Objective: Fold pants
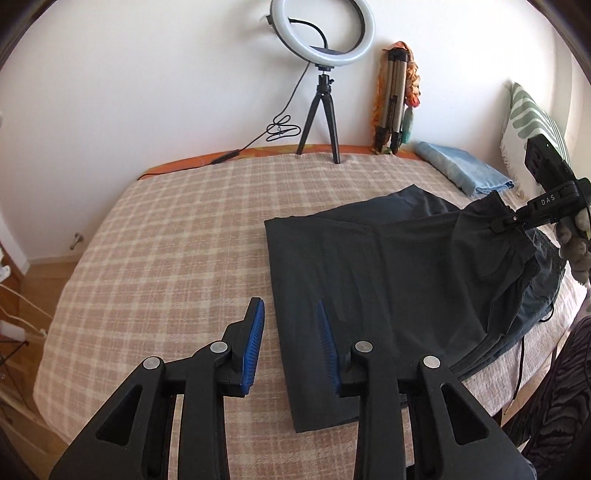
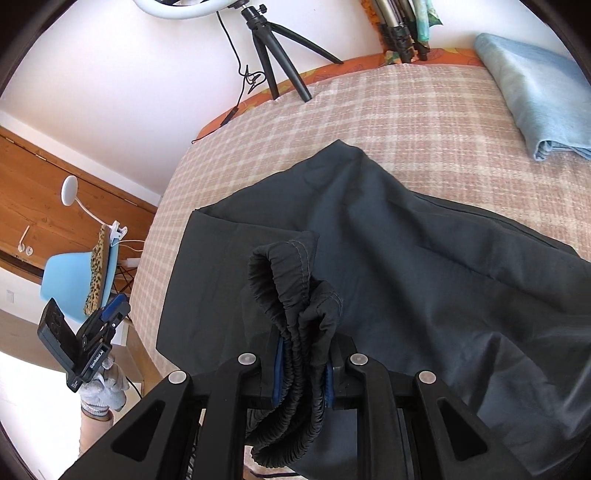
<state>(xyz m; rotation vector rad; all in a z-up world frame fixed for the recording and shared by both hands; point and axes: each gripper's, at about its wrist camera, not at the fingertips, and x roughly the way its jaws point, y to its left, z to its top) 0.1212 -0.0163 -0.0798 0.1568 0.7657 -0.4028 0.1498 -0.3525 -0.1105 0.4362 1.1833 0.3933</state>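
We read the pants (image 1: 388,266) as thin matt dark cloth, with a puckered elastic waistband (image 2: 295,317). The bed cover (image 1: 166,240) is coarse woven plaid cloth. Left gripper (image 1: 291,332): matt black plastic, ribbed blue pads, dull metal rivets (right gripper (image 2: 301,373) alike). The folded blue towel (image 2: 535,92) looks soft and napped. The ring light (image 1: 321,29) is glossy white plastic.

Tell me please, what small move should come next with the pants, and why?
Probably carry the right gripper, shut on the bunched waistband, across toward the folded left edge of the pants and lay it down there. The waistband is lifted off the checked blanket and the fold is unfinished. The left gripper hangs open above that edge, holding nothing.
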